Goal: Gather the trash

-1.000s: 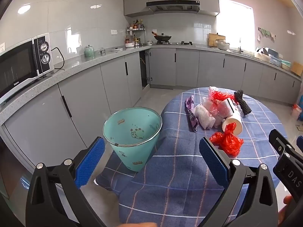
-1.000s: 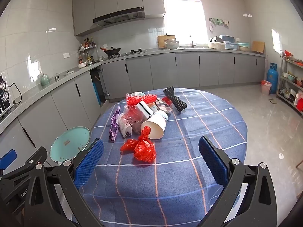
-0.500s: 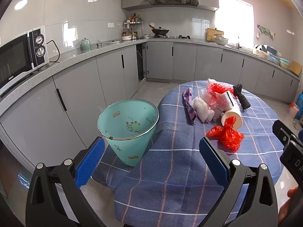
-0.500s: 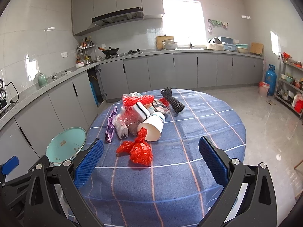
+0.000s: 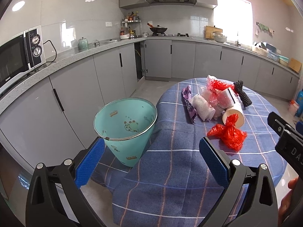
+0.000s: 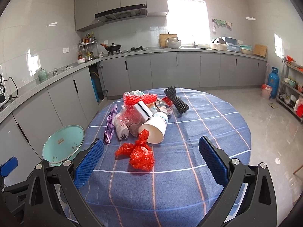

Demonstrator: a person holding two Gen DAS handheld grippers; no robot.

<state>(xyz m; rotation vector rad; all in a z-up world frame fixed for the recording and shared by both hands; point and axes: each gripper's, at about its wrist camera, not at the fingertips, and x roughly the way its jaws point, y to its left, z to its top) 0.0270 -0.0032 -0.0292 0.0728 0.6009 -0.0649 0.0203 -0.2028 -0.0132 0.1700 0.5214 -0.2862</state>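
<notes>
A pile of trash lies on the round table with the blue checked cloth [image 6: 208, 132]: a red plastic bag [image 6: 141, 154] [image 5: 229, 134] nearest me, a white paper cup [image 6: 155, 127] [image 5: 234, 113] on its side, a purple wrapper [image 6: 109, 124] [image 5: 187, 104], white netting [image 5: 202, 107], red netting [image 6: 140, 98] and a black net roll [image 6: 177, 102] [image 5: 243, 94]. A teal bin [image 5: 126, 124] [image 6: 62, 144] stands on the floor left of the table. My left gripper [image 5: 151, 158] is open above the table's near edge, beside the bin. My right gripper [image 6: 151, 157] is open, just short of the red bag.
Grey cabinets and a counter [image 5: 85, 54] run along the left and back walls, with a microwave [image 5: 17, 56] at left. One cabinet door [image 5: 140, 60] stands ajar. A blue gas cylinder [image 6: 272, 84] and a shelf rack [image 6: 291, 90] are at the right. Part of a hand [image 5: 291, 198] shows at bottom right.
Both grippers have drawn back and risen a little, so the table and bin sit slightly lower and farther. Both stay open; the trash has not moved.
</notes>
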